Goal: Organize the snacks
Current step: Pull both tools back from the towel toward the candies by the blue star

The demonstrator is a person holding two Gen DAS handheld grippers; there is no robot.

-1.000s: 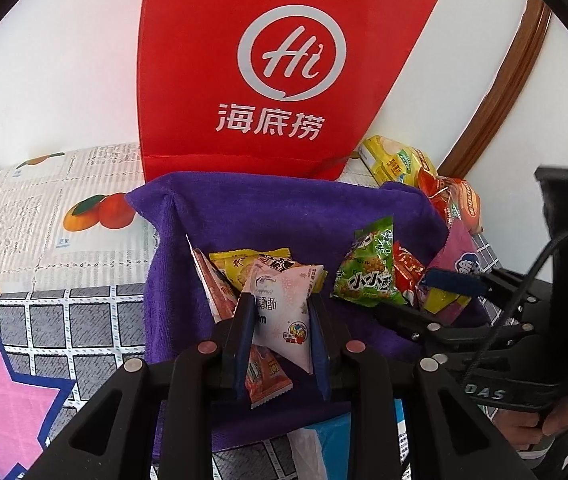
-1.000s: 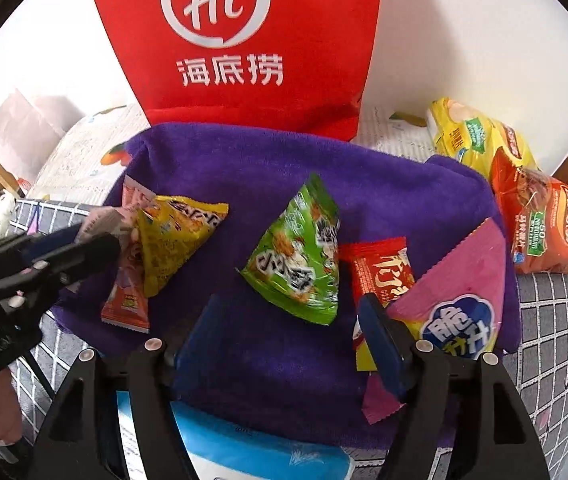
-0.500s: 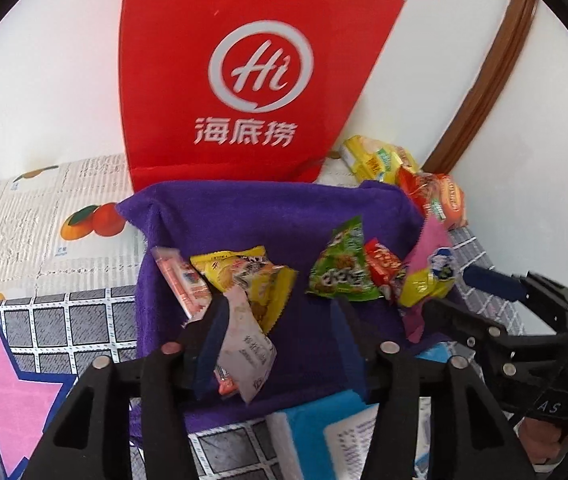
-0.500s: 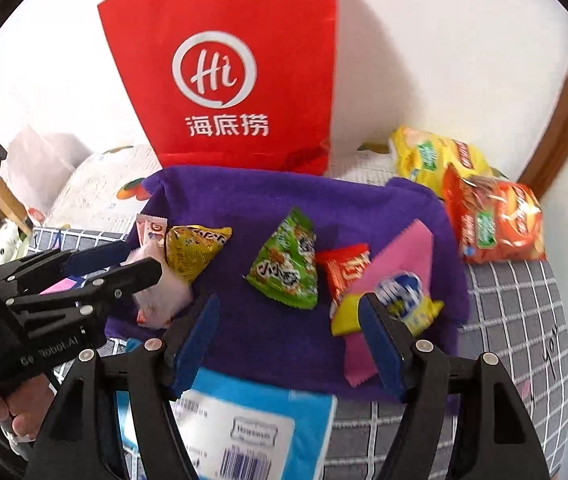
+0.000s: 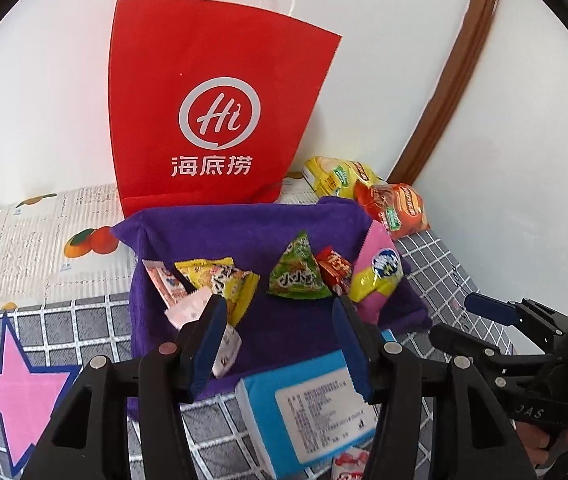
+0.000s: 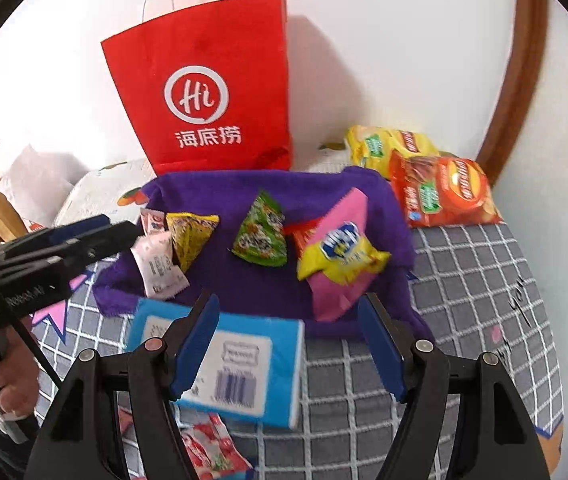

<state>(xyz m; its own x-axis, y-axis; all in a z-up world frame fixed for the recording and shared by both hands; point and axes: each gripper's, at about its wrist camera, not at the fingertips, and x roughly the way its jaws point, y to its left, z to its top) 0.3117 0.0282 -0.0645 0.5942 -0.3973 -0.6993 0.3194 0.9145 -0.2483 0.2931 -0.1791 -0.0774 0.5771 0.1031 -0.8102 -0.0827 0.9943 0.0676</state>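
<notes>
- The left gripper [image 5: 280, 328] hung over the near edge of the purple cloth [image 5: 276, 328], jaws apart and nothing between its pads.
- A white packet [image 6: 159, 266] lay on the cloth's left part, just beside the left gripper's left finger, apart from the pads as far as the right wrist view showed.
- The right gripper [image 6: 290, 344] stood with its jaws wide and empty, above a blue tissue pack [image 6: 240, 364] that lay at the cloth's near edge on the grey checked cover [image 6: 464, 300].
- On the cloth sat the snacks: a pink-and-white stick packet [image 5: 162, 284] at far left, a yellow packet [image 5: 220, 280] touching it, a green triangular packet [image 5: 298, 276] in the middle, a small red packet [image 5: 334, 270] beside that, and a pink-and-yellow bag [image 5: 376, 276] at the right edge.
- Two crisp bags, a yellow bag [image 6: 388, 148] and an orange bag [image 6: 444, 196], lay off the cloth at the back right, overlapping each other near the wall.
- A red paper bag [image 5: 212, 104] stood upright behind the cloth, against the white wall.
- A red-and-white wrapper [image 6: 208, 452] lay near the bottom of the right wrist view, too blurred to identify.
- A hand [image 6: 0, 384] gripped the left gripper's handle.
</notes>
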